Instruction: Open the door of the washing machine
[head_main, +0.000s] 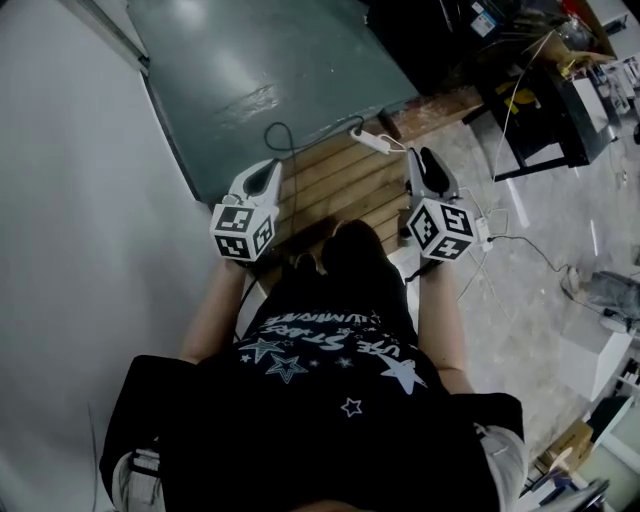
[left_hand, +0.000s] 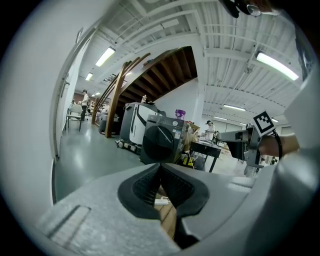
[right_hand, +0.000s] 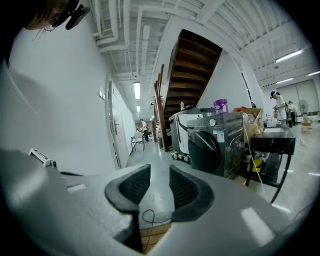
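A dark front-loading washing machine (left_hand: 161, 142) stands several steps ahead on the floor, with its round door (right_hand: 205, 147) closed. Both grippers are held in the air in front of the person, far from the machine. In the left gripper view my left gripper (left_hand: 160, 167) has its pads meeting at the tips, with nothing between them. My right gripper (right_hand: 160, 175) stands open with a plain gap and nothing in it. In the head view the left gripper (head_main: 268, 168) and right gripper (head_main: 425, 158) hover side by side over a wooden platform (head_main: 340, 185).
A white power strip (head_main: 372, 141) and a black cable (head_main: 280, 135) lie on the platform's far edge. A white wall (head_main: 80, 200) runs along the left. A black table (right_hand: 272, 145) stands right of the machine, and a wooden staircase (right_hand: 190, 65) rises behind it.
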